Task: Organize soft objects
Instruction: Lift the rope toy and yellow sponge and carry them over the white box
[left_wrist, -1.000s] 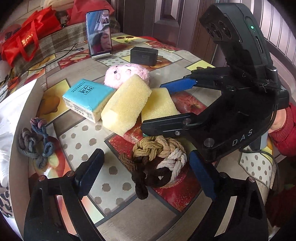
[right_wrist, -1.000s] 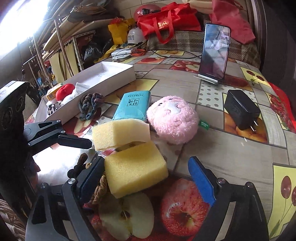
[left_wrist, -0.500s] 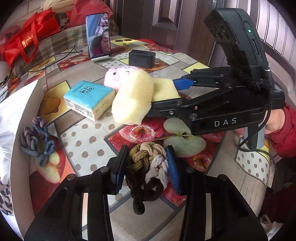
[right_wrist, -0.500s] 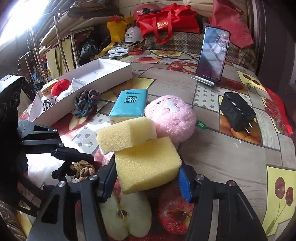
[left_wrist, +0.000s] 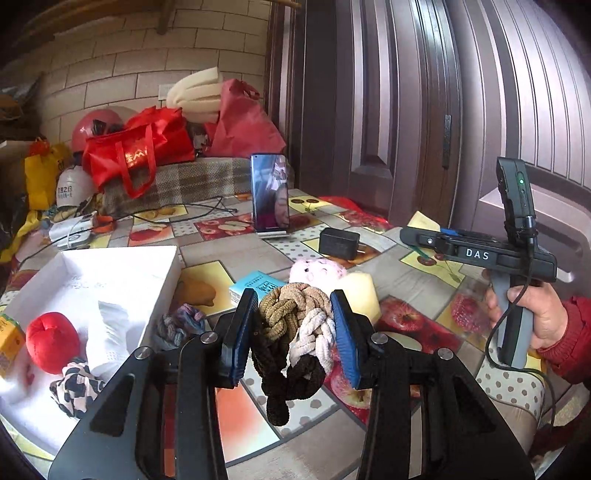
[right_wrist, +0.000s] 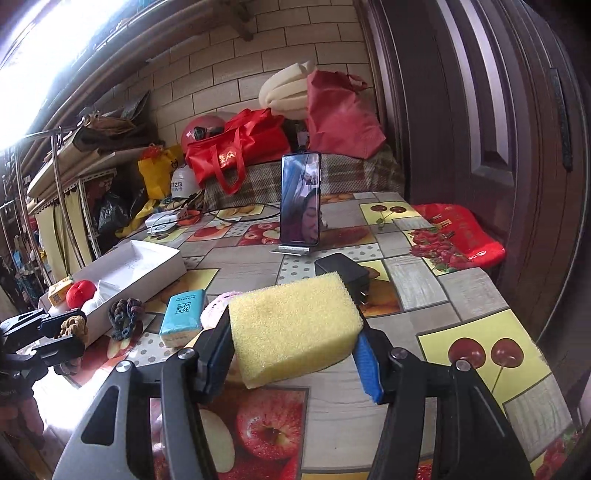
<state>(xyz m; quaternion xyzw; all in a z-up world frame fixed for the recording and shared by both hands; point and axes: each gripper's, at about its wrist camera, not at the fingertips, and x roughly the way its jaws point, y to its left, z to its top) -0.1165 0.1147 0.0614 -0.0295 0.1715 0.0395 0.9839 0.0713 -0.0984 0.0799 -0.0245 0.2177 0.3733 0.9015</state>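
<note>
left gripper (left_wrist: 293, 338) clamps knotted rope bundle (left_wrist: 291, 332), lifted off table (right_wrist: 424, 295). right gripper (right_wrist: 293, 345) pinches yellow sponge (right_wrist: 293, 325). white box (left_wrist: 122, 273) holds red ball (left_wrist: 51, 341), white cloth (left_wrist: 110, 314), spotted fabric (left_wrist: 72, 386).

Both wrist views near, low over table (left_wrist: 399, 266), facing phone (right_wrist: 300, 201); white box (left_wrist: 122, 266) shared.

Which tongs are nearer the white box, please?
Left. The left tongs, holding the knot, are beside the box; the right tongs, holding a sponge, are farther off.
</note>
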